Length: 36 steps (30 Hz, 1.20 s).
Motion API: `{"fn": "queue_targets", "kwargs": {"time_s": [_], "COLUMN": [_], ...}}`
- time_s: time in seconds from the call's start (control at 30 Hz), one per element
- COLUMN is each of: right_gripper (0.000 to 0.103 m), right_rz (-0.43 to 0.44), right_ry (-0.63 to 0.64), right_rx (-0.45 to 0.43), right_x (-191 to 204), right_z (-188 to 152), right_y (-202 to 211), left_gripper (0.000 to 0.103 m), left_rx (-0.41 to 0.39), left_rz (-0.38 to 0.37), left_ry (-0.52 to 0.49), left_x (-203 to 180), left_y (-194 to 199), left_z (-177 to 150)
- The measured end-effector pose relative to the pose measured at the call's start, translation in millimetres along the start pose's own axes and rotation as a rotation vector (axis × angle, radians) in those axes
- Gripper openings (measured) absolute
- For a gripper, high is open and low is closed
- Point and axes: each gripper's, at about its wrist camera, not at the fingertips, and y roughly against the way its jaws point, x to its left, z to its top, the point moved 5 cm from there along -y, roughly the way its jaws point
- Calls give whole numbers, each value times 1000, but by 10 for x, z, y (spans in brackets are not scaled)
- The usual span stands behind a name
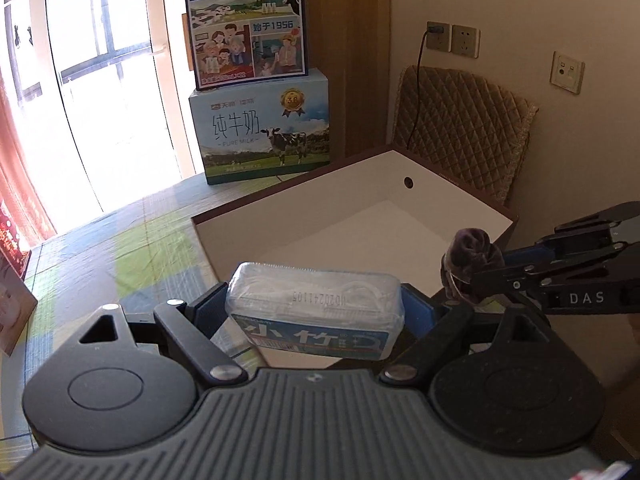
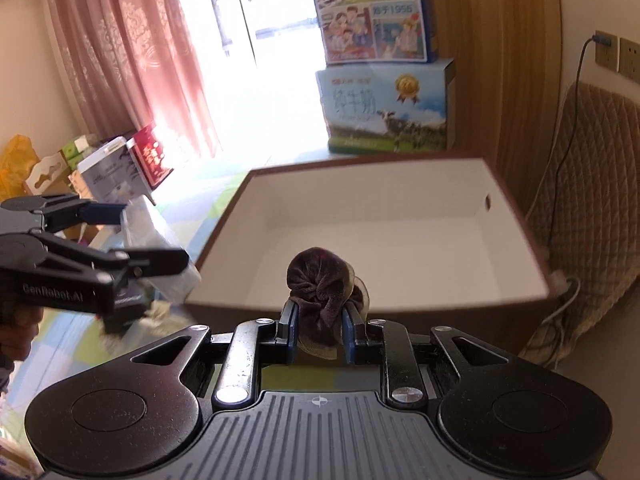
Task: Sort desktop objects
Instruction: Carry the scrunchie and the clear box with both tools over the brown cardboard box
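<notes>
My left gripper (image 1: 314, 304) is shut on a clear plastic box with a blue label (image 1: 316, 308), held crosswise just before the near rim of an open brown box with a white inside (image 1: 360, 188). My right gripper (image 2: 320, 324) is shut on a dark brown velvet scrunchie (image 2: 320, 280), also at the near rim of that box (image 2: 400, 216). In the left wrist view the right gripper (image 1: 472, 280) comes in from the right with the scrunchie (image 1: 470, 256). In the right wrist view the left gripper (image 2: 132, 236) enters from the left with the plastic box (image 2: 160, 252).
Two milk cartons (image 1: 260, 128) are stacked behind the brown box on a green checked tablecloth (image 1: 132, 256). A quilted chair back (image 1: 464, 128) and wall sockets with a cable (image 1: 436, 36) stand at the right. Small boxes (image 2: 112, 172) sit at the table's left by a pink curtain (image 2: 132, 52).
</notes>
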Motion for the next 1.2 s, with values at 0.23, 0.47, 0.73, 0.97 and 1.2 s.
{"fn": "queue_targets", "kwargs": {"time_s": [0.23, 0.47, 0.73, 0.97, 1.2], "right_gripper": [19, 19, 20, 20, 20], "right_rz": [-12, -8, 6, -1, 4], "right_ry": [31, 26, 40, 54, 58], "right_rx": [39, 150, 252, 287, 292], "right_x": [-473, -796, -965, -1075, -1138], "right_z": [234, 260, 193, 180, 197], "right_y": [-335, -821, -1146, -1235, -1278], "left_gripper": [87, 87, 87, 87, 90], "left_rx": [51, 181, 309, 370, 362], "left_rz": [-4, -12, 2, 15, 19], "left_ry": [31, 95, 122, 117, 128], "left_x": [-125, -120, -164, -227, -246], "left_y": [-571, -1175, -1641, -1878, -1923], "left_z": [180, 144, 72, 57, 136]}}
